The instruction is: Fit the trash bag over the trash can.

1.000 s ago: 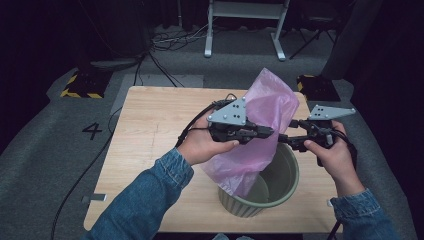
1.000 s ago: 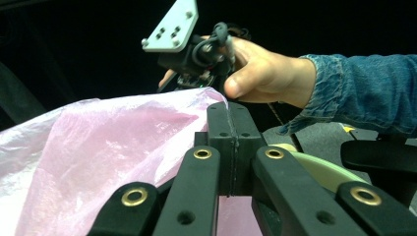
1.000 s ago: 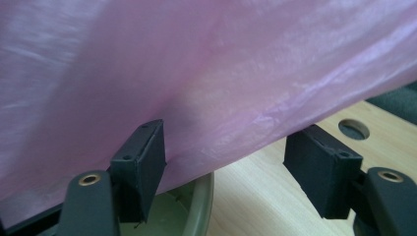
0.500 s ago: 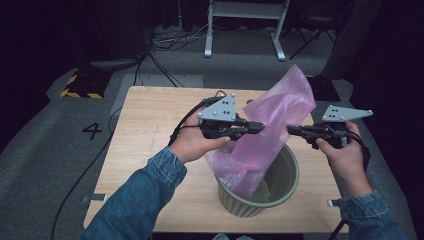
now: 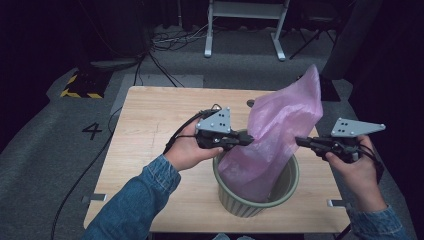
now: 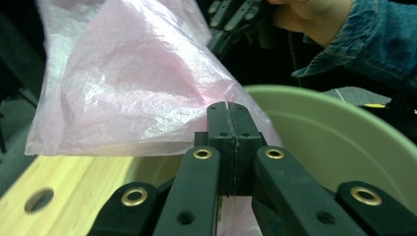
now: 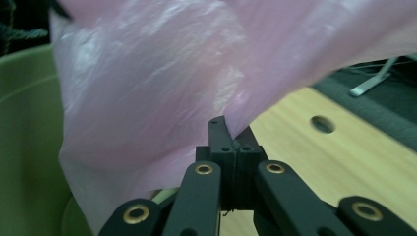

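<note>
Nearest the camera in the high view, two denim sleeves are being brought in from the bottom edge, each hand carrying a gripper. The left gripper [image 5: 248, 141] is being held over the near-left rim of a green ribbed bin [image 5: 235, 197], its jaws pressed fully together on a fold of the pink plastic bag [image 5: 272, 135]; in the left gripper view the film [image 6: 128, 98] is being pinched at the jaw tips. The right gripper [image 5: 299, 141] is being held level at the bag's right side, and its jaws, having just been closing, are now clamped together on the bag's edge, as seen in the right gripper view [image 7: 147, 98]. The bag's lower part is hanging inside the bin while its top is rising above the rim, tilted rightward. The bin is standing on the near right part of a wooden table [image 5: 150, 115]. Beyond the table, cables [image 5: 165, 42] and a white metal stand [image 5: 245, 20] are lying on the grey floor.
</note>
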